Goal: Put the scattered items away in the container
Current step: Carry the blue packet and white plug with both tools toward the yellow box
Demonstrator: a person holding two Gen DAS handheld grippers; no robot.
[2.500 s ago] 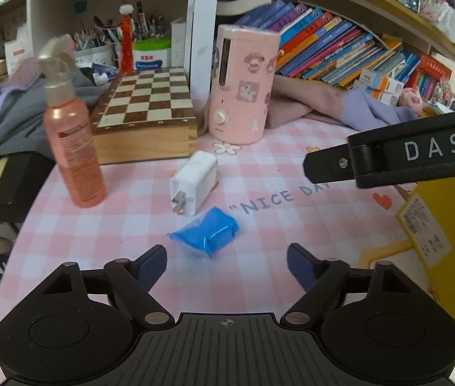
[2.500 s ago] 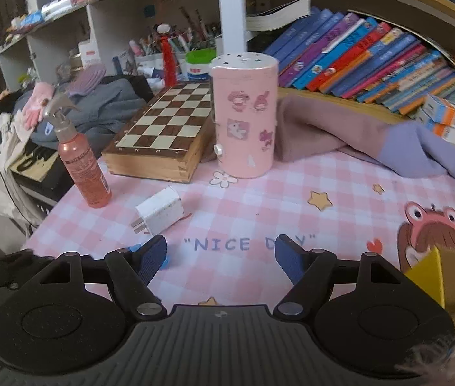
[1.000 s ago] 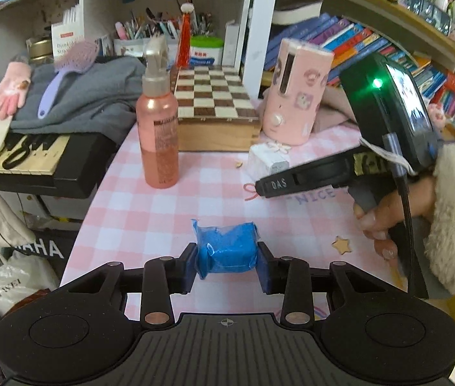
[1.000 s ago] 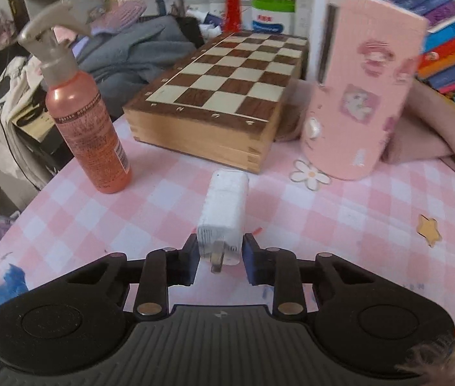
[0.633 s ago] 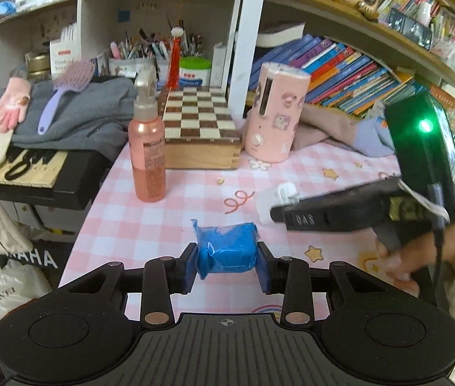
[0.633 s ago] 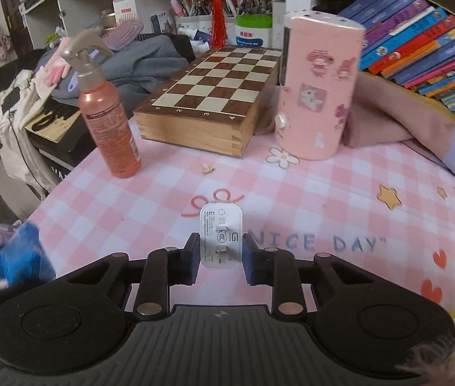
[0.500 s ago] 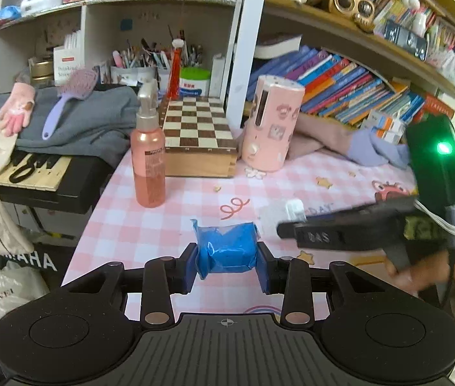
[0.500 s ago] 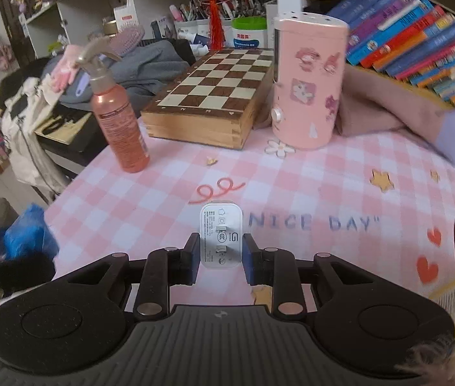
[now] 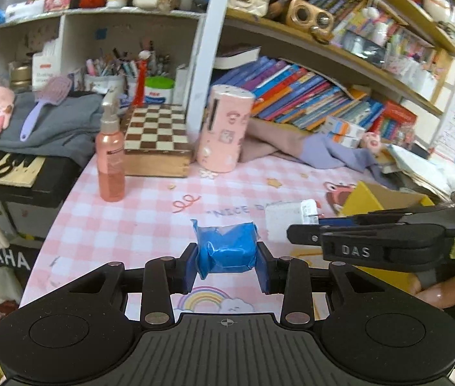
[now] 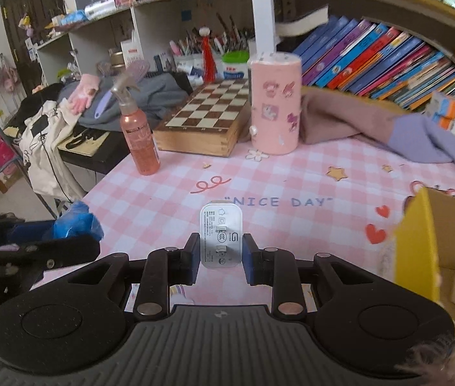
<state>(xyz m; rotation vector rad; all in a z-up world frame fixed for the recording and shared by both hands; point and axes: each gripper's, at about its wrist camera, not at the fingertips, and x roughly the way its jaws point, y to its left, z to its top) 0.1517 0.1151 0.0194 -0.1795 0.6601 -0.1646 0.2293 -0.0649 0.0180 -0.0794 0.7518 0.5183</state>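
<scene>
My left gripper (image 9: 226, 265) is shut on a crumpled blue packet (image 9: 226, 252) and holds it above the pink checked table (image 9: 137, 218). My right gripper (image 10: 221, 259) is shut on a white charger plug (image 10: 221, 234), label side up. The charger also shows in the left wrist view (image 9: 287, 220), with the right gripper (image 9: 372, 241) reaching in from the right. The blue packet shows at the left of the right wrist view (image 10: 74, 220). The yellow cardboard box (image 10: 420, 247) stands open at the right with a white item inside; it also shows in the left wrist view (image 9: 364, 197).
A pink spray bottle (image 9: 110, 164), a wooden chessboard box (image 9: 156, 141) and a pink cartoon cylinder (image 9: 224, 135) stand at the back of the table. Cloth (image 10: 388, 132) lies at the back right. A keyboard and clothes sit off the left edge.
Both grippers closed on their items, lifted them off the table and drew back. The right gripper has carried the charger rightward, and the yellow box has come into view.
</scene>
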